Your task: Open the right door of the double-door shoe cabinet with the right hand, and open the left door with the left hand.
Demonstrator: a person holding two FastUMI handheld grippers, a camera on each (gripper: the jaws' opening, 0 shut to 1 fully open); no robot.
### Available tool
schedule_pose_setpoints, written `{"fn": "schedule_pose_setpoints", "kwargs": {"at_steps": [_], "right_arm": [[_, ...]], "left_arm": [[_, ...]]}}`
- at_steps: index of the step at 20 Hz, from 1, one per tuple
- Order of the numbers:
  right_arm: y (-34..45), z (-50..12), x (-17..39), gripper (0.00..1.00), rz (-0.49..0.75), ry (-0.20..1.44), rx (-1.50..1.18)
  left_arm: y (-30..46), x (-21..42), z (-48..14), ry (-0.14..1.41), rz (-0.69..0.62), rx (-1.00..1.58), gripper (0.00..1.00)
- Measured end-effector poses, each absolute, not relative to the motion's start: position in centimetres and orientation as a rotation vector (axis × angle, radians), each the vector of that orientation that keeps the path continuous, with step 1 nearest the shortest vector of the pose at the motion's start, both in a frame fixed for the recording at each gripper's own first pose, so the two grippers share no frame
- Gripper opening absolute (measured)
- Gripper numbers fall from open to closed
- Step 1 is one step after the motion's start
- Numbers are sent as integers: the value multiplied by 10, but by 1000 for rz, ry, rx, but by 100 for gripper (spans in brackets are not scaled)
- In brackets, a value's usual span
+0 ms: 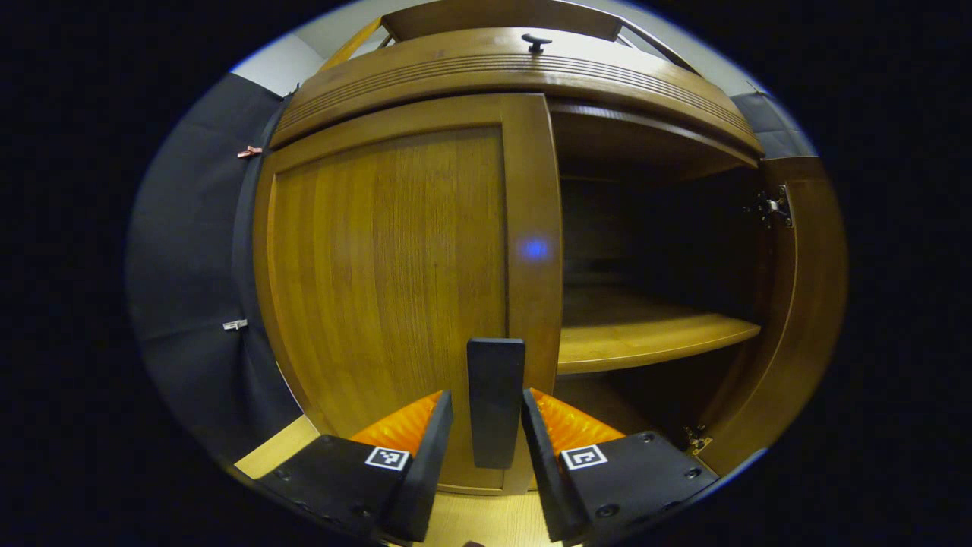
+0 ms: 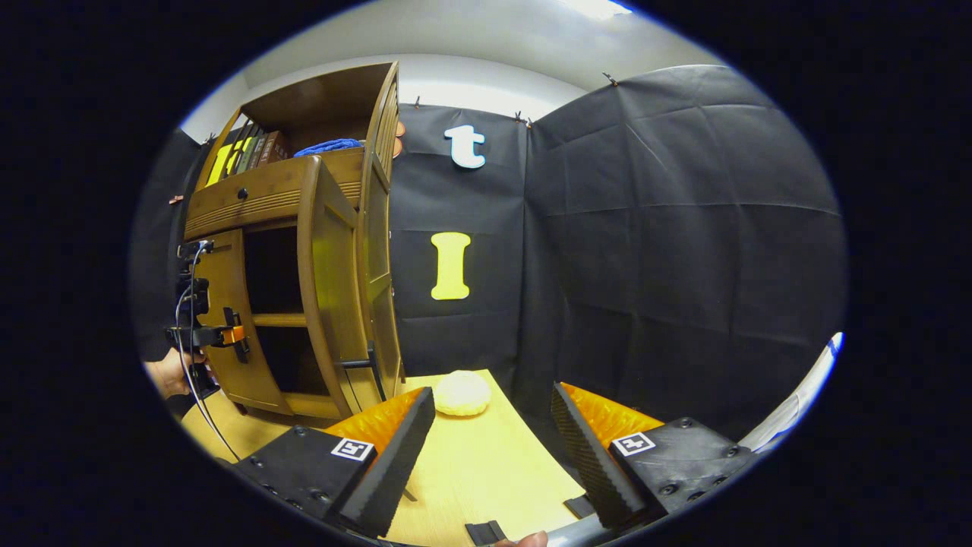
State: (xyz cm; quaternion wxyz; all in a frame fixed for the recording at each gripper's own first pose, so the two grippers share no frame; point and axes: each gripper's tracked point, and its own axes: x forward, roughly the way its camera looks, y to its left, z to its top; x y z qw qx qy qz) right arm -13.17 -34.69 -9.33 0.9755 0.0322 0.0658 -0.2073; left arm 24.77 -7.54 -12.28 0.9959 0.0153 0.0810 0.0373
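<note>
Left tongs (image 1: 486,425) narrowly spread around left door's handle (image 1: 495,399), contact unclear; right tongs (image 2: 493,433) spread wide, empty.

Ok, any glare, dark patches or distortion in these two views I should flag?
Left gripper view: a small blue flare spot sits on the left door; the cabinet interior behind the open right door is too dark to read; the cabinet top bows strongly. Right gripper view: even lighting, sharp; a ceiling light blows out at the top edge; the shoe cabinet leans and curves near the rim.
</note>
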Motion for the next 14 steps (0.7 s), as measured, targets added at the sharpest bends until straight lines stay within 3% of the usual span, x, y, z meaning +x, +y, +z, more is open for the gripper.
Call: {"fn": "schedule_pose_setpoints", "kwargs": {"at_steps": [3, 9, 14], "right_arm": [[-344, -92, -143, 98, -442, 138, 50], [-325, -84, -149, 98, -446, 126, 19], [-298, -76, -136, 98, -407, 109, 19]], "left_arm": [[-80, 248, -123, 165, 60, 37, 37], [-82, 246, -123, 175, 47, 17, 30], [-73, 224, -117, 158, -7, 14, 31]]}}
